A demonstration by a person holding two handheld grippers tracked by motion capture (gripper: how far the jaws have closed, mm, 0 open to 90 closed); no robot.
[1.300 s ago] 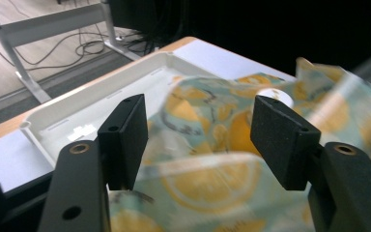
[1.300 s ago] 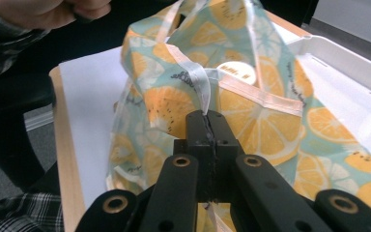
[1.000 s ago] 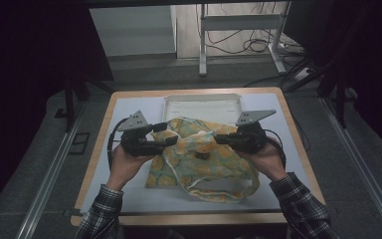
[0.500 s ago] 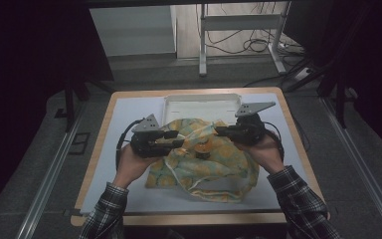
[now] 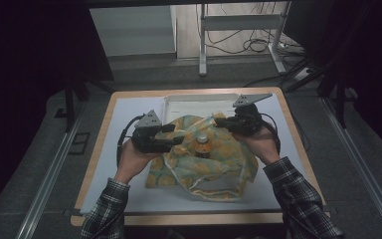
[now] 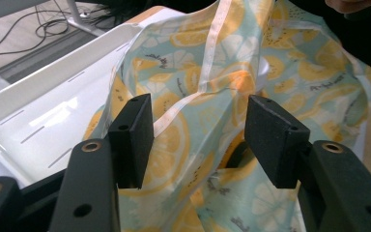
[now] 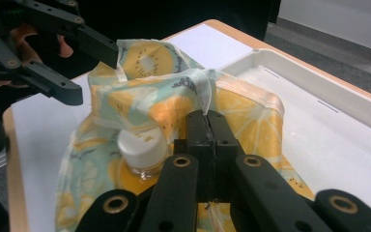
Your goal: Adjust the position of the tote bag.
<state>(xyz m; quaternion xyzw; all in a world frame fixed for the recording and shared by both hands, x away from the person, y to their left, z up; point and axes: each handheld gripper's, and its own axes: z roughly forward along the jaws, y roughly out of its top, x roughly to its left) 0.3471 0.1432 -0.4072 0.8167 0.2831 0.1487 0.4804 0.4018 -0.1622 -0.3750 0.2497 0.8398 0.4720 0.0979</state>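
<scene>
A cloth bag (image 5: pixel 214 164) printed with lemon slices lies on the white mat, and a bottle with a white cap (image 5: pixel 202 144) stands inside it. My right gripper (image 5: pixel 218 121) is shut on the bag's rim and holds it lifted near the tray; in the right gripper view its jaws (image 7: pixel 207 118) pinch the hem just beyond the bottle cap (image 7: pixel 141 145). My left gripper (image 5: pixel 175 134) is at the bag's left side. Its jaws (image 6: pixel 198 140) have just been opening; a fold of the bag (image 6: pixel 290 72) sits loosely between them, touching neither pad.
A shallow white tray (image 5: pixel 189 102) sits empty at the back of the table, right behind the bag. The wooden table edge (image 5: pixel 99 149) frames the mat. Beyond the table are a dark floor, cables and desk legs.
My right gripper has moved away from the person toward the tray with the bag's rim, spreading the mouth so the bottle shows. The left gripper's jaws have spread wider than half a second ago.
</scene>
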